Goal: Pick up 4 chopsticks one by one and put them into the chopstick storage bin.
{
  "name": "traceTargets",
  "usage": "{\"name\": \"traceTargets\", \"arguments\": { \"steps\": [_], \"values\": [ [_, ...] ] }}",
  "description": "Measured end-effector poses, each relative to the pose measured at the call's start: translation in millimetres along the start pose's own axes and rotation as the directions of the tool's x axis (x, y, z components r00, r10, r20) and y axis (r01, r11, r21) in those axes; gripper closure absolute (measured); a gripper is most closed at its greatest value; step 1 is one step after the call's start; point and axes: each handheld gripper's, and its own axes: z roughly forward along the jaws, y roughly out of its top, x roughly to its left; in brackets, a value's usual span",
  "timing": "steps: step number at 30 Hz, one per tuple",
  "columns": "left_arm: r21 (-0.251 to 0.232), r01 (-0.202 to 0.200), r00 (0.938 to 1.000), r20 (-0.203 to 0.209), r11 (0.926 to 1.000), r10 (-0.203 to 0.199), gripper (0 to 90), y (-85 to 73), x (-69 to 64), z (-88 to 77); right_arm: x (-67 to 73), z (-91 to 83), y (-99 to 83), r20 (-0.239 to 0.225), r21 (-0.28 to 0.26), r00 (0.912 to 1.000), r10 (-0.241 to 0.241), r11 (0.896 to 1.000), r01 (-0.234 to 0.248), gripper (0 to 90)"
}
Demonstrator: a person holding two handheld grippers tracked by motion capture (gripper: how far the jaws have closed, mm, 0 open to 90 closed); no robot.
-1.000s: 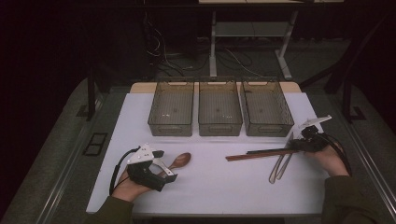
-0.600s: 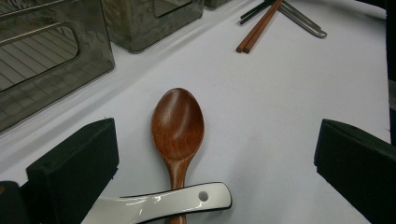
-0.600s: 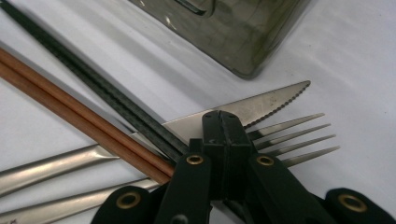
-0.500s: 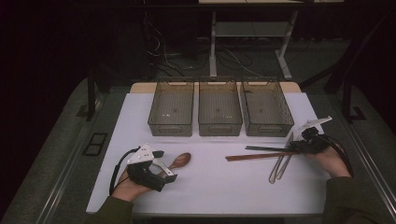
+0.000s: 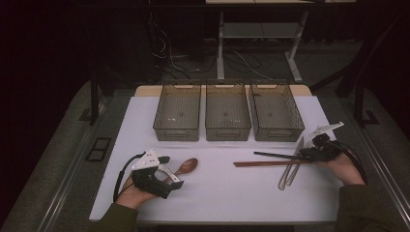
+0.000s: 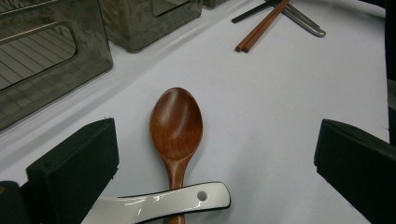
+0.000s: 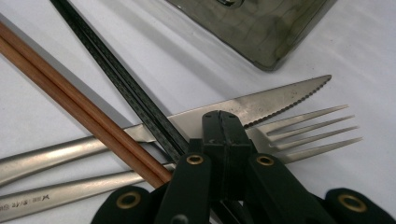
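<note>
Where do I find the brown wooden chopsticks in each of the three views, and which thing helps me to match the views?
High view: the brown chopsticks lie level, right of centre, their right ends at the right gripper.
Left gripper view: top, right of centre, slanting beside the grey metal cutlery.
Right gripper view: left side, running diagonally over the knife handle.
Shared landmark: the clear grey bins, behind the chopsticks in every view.
</note>
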Motion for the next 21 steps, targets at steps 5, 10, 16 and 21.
{"name": "traceTargets", "arguments": {
  "steps": [5, 10, 16, 21],
  "values": [
    [0.0, 0.0, 1.0, 0.001, 1.0, 0.0, 0.0, 0.0, -0.1, 0.0, 1.4, -1.2, -0.9, 0.0, 0.002, 1.0, -0.001, 1.0, 0.001, 89.4],
    [0.004, -0.003, 1.0, 0.003, 1.0, 0.003, 0.0, 0.1, -0.1, 0.3, 4.5, -3.1, -2.3, -0.009, 0.0, 0.9999, -0.009, 1.0, 0.009, 89.3],
    [0.004, -0.003, 1.0, 0.003, 1.0, 0.003, 0.0, 0.1, -0.1, 0.3, 10.5, -3.7, -2.9, -0.025, -0.002, 0.9994, -0.025, 1.0, 0.025, 89.3],
    [0.006, -0.003, 1.0, 0.004, 1.0, 0.003, 0.0, 0.2, -0.1, 0.5, 14.7, -3.8, -3.0, -0.036, 0.001, 0.9985, -0.041, 0.999, 0.041, 89.3]
  ]
}}
